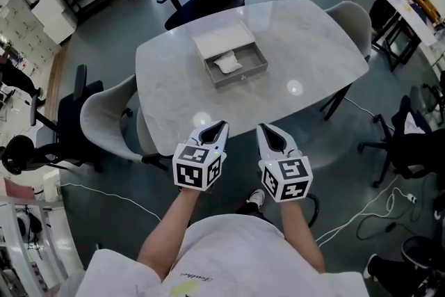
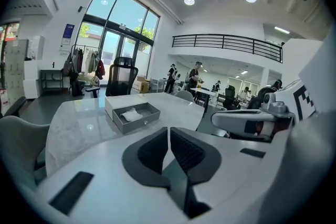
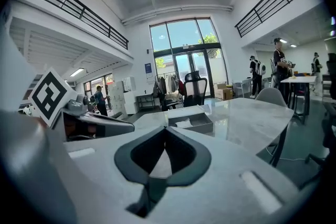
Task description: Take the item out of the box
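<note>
The white item (image 1: 227, 63) lies in the open grey box (image 1: 243, 77) on the table (image 1: 313, 73) — probably soft, light, crumpled; pinch a raised fold; left gripper (image 1: 220, 127) and right gripper (image 1: 263, 129) both clenched, empty — well short.

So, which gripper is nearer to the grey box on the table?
Left, but only slightly. The left gripper is by the near edge of the table, almost straight in front of the box; the right gripper is beside it, more to the side.

The person wears a white short-sleeved shirt (image 1: 229, 254), and the left gripper (image 1: 222, 125) and right gripper (image 1: 263, 127) are white with black-patterned marker cubes (image 1: 197, 167).
</note>
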Demonstrator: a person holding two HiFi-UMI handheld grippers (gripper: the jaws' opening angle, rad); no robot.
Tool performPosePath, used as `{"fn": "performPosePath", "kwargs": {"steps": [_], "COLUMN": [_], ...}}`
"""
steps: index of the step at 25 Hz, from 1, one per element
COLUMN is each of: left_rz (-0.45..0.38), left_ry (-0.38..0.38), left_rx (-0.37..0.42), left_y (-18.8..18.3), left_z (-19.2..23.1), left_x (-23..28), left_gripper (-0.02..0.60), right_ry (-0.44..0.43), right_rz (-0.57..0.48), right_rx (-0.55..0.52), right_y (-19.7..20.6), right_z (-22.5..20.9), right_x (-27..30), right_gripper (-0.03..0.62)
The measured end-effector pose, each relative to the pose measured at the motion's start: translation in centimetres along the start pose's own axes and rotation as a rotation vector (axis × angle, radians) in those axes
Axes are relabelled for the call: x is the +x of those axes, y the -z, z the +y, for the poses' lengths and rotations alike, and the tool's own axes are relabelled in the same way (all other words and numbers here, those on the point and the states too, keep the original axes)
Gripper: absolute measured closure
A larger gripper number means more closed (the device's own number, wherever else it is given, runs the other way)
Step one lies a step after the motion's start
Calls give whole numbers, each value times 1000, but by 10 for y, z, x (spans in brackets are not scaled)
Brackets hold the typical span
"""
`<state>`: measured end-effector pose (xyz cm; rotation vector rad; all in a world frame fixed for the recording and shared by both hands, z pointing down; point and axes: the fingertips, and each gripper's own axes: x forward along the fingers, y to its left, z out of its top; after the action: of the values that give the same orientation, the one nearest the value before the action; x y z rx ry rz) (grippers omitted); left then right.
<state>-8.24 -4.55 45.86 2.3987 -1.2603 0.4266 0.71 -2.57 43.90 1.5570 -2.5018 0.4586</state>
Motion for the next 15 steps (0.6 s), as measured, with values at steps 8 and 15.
{"fn": "performPosePath", "kwargs": {"steps": [8, 15], "left_rz": [17, 4], "left_ry": [-66, -150], "left_rx": [5, 23], "left_y": [-19, -39], "left_z": [-12, -9], "left_x": [49, 76], "left_gripper": [561, 560], "right_ry": [-56, -123], "right_rz": [3, -5], "right_rx": [7, -7], "right_y": [-11, -28], "right_z": [-52, -81], "right_x": [14, 24], "right_gripper": [589, 590]}}
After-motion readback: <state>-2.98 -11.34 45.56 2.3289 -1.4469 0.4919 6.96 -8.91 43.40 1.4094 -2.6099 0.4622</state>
